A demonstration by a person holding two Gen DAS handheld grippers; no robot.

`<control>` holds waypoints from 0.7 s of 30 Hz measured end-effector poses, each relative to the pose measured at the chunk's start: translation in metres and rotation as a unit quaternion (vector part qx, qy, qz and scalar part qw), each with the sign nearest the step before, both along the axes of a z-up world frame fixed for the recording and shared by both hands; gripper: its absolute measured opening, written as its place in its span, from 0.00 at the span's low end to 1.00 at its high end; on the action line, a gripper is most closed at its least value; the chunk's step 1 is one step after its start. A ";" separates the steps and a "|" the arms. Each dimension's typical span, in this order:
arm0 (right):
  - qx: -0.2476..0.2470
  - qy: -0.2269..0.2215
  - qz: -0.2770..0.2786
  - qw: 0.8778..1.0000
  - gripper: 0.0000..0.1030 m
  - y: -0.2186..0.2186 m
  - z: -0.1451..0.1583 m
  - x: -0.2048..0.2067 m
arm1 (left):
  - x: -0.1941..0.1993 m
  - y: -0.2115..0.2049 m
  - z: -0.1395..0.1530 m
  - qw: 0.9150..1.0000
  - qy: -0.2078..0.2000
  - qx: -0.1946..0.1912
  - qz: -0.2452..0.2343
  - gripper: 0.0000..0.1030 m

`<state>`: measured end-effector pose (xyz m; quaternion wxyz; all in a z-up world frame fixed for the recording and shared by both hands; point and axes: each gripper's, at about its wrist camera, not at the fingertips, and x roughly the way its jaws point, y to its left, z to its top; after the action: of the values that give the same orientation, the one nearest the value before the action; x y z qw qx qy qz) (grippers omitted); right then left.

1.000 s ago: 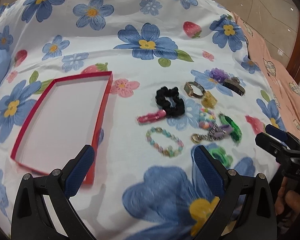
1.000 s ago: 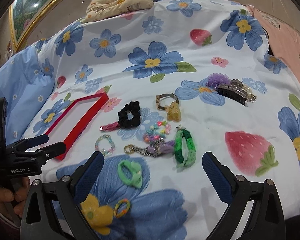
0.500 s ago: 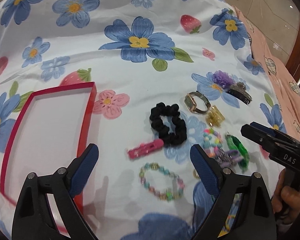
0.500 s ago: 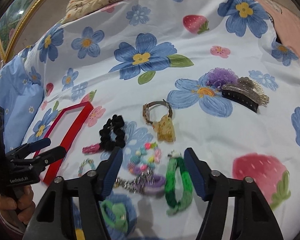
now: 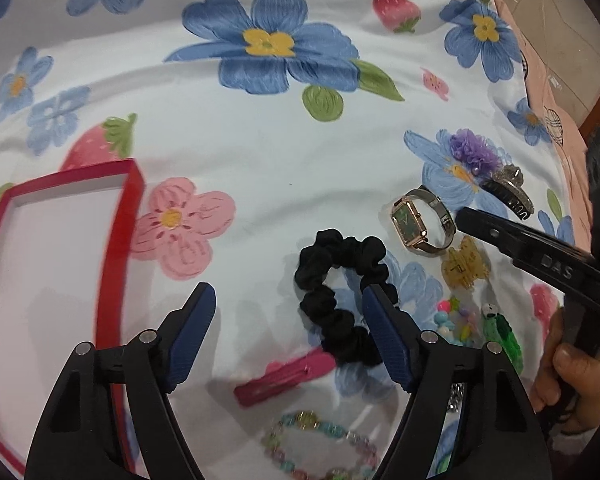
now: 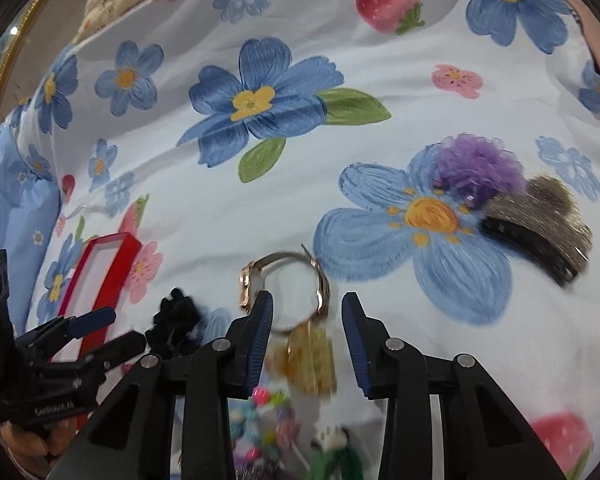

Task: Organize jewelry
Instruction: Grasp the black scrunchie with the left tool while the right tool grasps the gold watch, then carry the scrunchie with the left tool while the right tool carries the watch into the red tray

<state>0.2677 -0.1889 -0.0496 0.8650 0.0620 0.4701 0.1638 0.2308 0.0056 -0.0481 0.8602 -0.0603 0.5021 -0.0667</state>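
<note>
Both views look steeply down from close above a flowered bedsheet (image 5: 260, 152), each along its own gripper's fingers at the bottom of the frame. The left wrist view sits further left: a red tray (image 5: 120, 264) fills its left edge, and the right gripper (image 5: 512, 240) enters from the right. The right wrist view sits nearer, with the left gripper (image 6: 100, 328) at lower left. Both share a black scrunchie (image 5: 340, 292), a watch (image 6: 284, 288) and the tray.

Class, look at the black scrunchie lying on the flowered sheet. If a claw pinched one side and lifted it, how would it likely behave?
The black scrunchie looks like gathered fabric in soft ruffles, so it would probably sag into a limp loop rather than hold its ring shape. It seems light and unlikely to roll. Its ruffles should give the left claw easy purchase, though it may drag the pink clip that it touches.
</note>
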 end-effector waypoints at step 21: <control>0.002 0.003 0.013 1.000 0.07 0.020 -0.006 0.019 | 0.004 0.005 0.016 0.999 -0.012 -0.044 -0.028 0.07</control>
<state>0.2868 -0.1689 -0.0553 0.8610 0.0582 0.4736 0.1763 0.2349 0.0111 -0.0319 0.8603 -0.0833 0.4901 -0.1132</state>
